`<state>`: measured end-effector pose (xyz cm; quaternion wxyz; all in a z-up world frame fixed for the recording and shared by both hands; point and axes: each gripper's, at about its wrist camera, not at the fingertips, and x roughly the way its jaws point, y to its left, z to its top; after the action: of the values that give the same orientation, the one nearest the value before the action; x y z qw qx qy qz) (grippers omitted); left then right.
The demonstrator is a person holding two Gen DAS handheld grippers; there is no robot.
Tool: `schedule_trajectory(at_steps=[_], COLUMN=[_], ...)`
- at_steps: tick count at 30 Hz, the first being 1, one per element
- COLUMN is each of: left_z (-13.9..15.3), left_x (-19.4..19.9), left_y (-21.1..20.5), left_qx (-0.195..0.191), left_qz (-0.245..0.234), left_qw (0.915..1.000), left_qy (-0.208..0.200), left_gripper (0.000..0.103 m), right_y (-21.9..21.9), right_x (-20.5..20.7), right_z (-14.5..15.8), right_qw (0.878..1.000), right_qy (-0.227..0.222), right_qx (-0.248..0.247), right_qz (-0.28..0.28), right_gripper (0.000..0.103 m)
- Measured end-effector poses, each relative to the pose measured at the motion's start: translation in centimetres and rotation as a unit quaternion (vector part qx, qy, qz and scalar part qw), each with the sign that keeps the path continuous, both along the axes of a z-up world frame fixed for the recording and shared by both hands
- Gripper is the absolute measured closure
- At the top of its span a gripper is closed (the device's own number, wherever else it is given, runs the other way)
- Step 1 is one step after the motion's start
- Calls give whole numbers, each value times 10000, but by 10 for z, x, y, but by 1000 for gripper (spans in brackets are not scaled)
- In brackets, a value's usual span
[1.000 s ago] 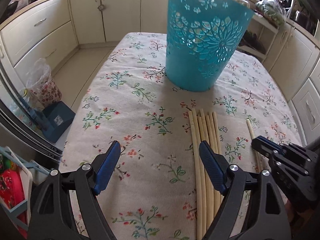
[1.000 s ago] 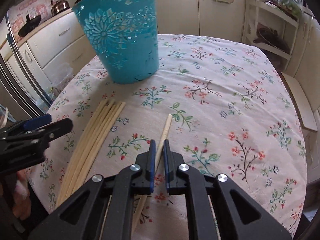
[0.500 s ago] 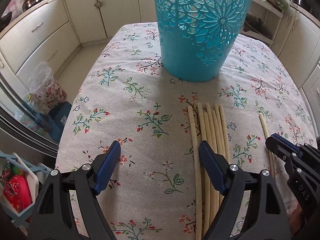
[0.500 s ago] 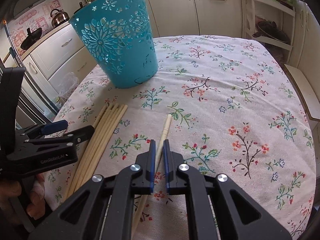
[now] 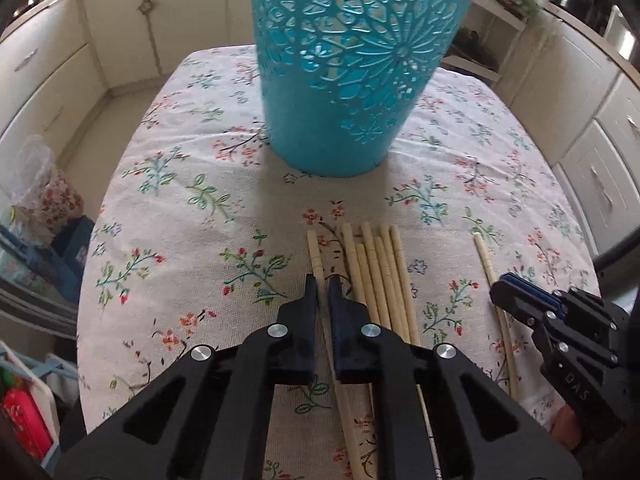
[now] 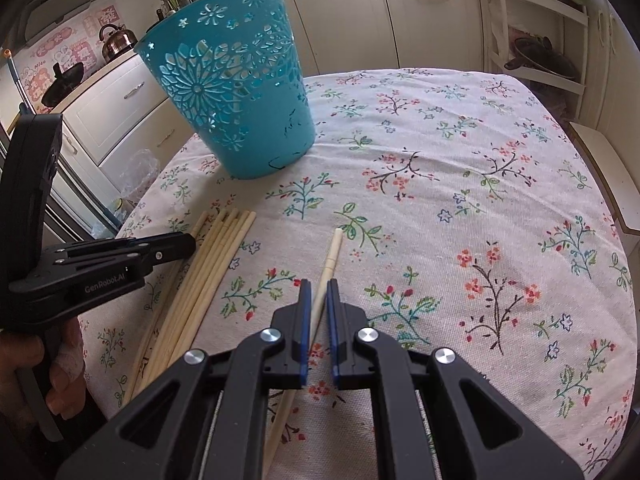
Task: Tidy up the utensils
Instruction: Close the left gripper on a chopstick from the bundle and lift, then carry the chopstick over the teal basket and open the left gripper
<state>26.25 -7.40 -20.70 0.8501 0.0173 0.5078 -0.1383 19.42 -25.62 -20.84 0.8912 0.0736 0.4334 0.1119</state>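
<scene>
Left wrist: chopstick (image 5: 315, 258) pinched; basket (image 5: 344, 80) ahead — cloth (image 5: 180, 216) bare leftward.

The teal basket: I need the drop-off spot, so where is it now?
The teal basket stands upright on the floral tablecloth, beyond the bundle of chopsticks, upper left in the right wrist view, top centre in the left.

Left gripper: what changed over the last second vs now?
The left gripper moved in toward the teal basket and its jaws have just closed on the leftmost chopstick, now set apart from the bundle. The right gripper stayed shut on the single chopstick; the basket did not move.
</scene>
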Motion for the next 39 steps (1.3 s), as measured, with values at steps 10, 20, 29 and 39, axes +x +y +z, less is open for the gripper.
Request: schedule_trajectory(at_steps=[10, 20, 29, 39], left_z=[26, 184, 257, 214], left_x=[-15, -37, 24, 97], left_y=[10, 64, 18, -8], left_qx=[-30, -1541, -1674, -1271], left_qz=[54, 265, 441, 1040], left_qw=[9987, 9603, 9130, 9099], left_qy=[-497, -2309, -3693, -3810], left_gripper=[98, 98, 98, 98], right_y=[1, 1, -3, -6], right_x=[1, 1, 1, 4], right_z=[-1, -1, -1, -2], right_qw=[10000, 10000, 9999, 9995], right_qy=[-7, -21, 3, 39], right_qx=[17, -18, 135, 307], right_qz=[-15, -17, -33, -47], right_gripper=[95, 94, 95, 94])
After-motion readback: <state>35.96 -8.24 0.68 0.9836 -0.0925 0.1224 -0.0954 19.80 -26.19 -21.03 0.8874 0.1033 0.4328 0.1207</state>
